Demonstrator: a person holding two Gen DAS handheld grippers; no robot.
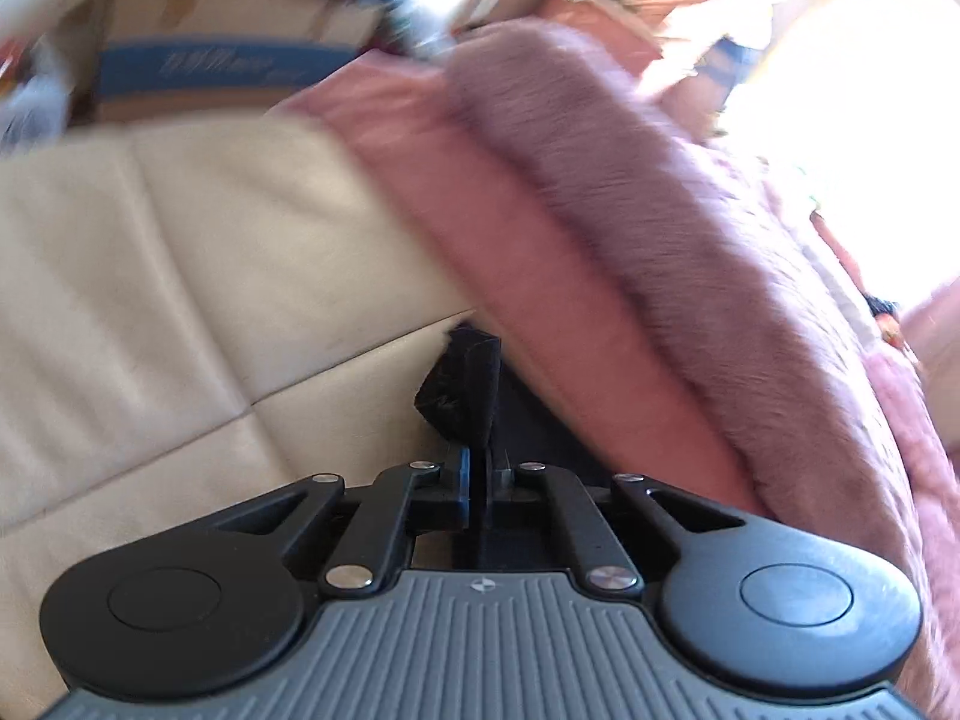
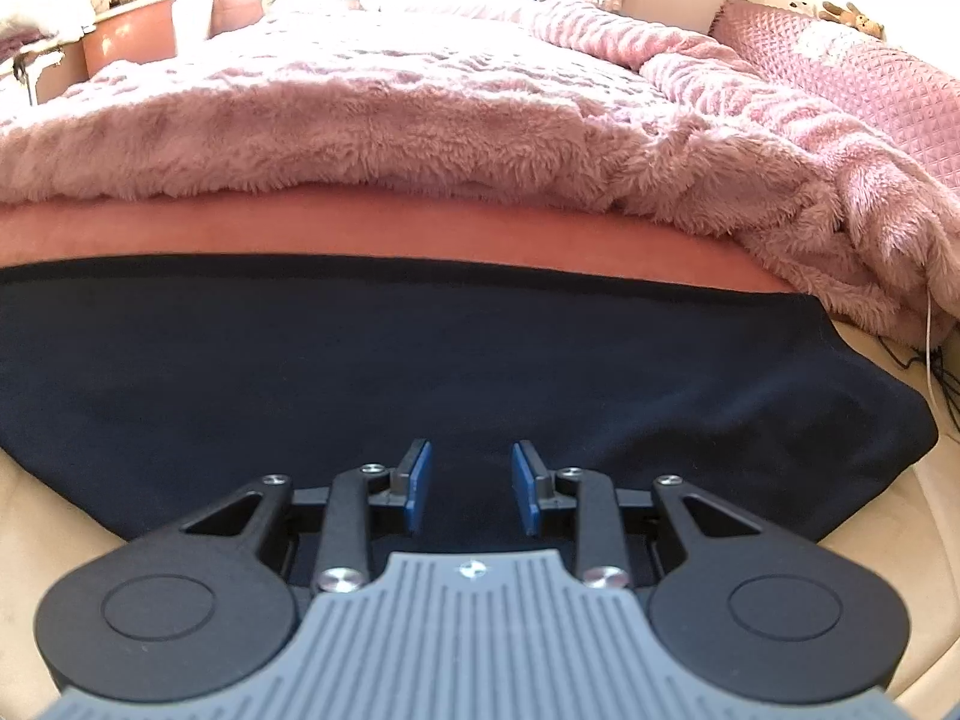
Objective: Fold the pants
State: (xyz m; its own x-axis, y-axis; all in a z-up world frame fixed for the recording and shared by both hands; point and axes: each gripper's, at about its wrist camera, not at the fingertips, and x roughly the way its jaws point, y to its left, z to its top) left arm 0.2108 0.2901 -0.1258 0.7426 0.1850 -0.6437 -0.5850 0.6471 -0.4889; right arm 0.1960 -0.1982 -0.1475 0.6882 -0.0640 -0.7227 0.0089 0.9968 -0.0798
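The dark navy pants [image 2: 420, 354] lie spread flat on a cream surface at the foot of a bed, seen in the right wrist view. My right gripper [image 2: 470, 489] is open, its blue pads apart just above the near edge of the cloth, holding nothing. In the left wrist view, which is blurred, my left gripper [image 1: 478, 474] is shut on a bunched corner of the pants [image 1: 462, 384], lifted beside the bed's edge.
A fluffy pink blanket [image 2: 420, 114] covers the bed behind the pants, over a pink mattress edge [image 2: 360, 228]. The cream quilted surface [image 1: 180, 276] stretches left. A cardboard box [image 1: 222, 54] stands beyond it. Thin cables [image 2: 936, 360] hang at the right.
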